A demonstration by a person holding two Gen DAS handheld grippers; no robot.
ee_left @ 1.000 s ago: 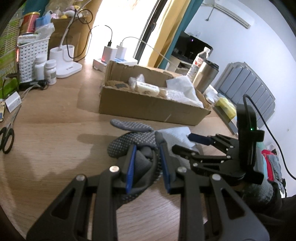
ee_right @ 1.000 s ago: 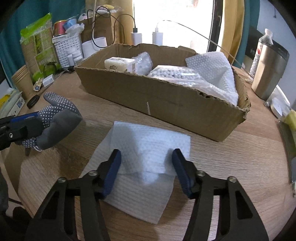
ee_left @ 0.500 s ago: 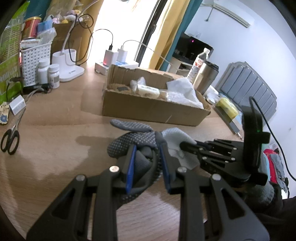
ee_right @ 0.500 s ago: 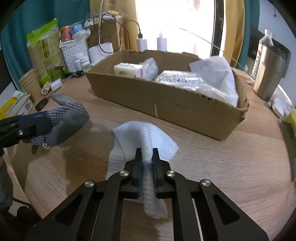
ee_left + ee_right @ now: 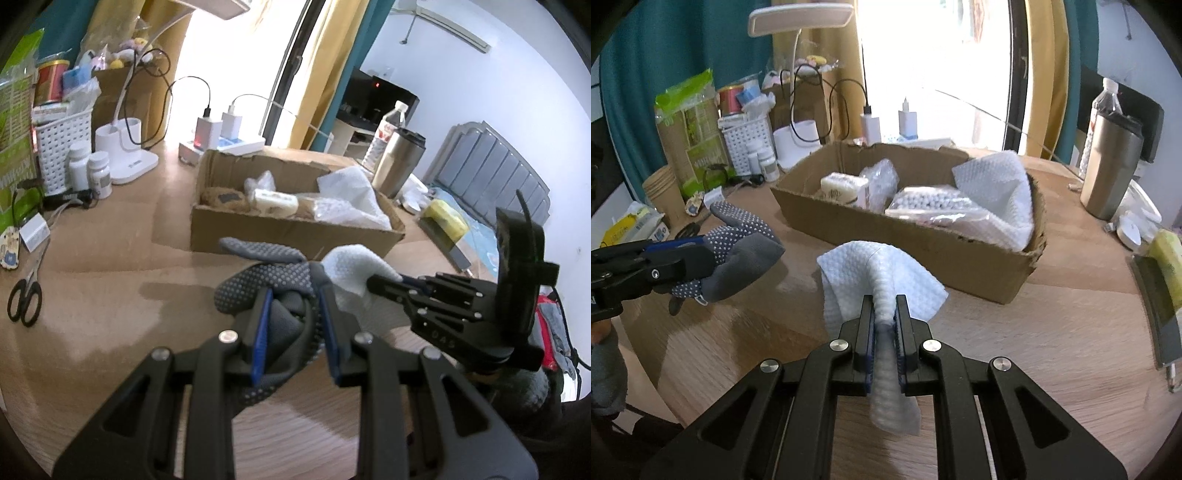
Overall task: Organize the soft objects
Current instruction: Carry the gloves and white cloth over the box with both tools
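Wooden table (image 5: 1052, 332) fills my view, cluttered along its far edge. Cardboard box (image 5: 923, 236) sits mid-table, holding bubble wrap (image 5: 997, 192) and small packets. Just near of it, my right gripper (image 5: 885, 314) is pinching a white paper towel (image 5: 882, 269), lifted off the wood. To the left, my left gripper (image 5: 295, 325) clamps a grey dotted glove (image 5: 258, 280), held above the table beside the towel.
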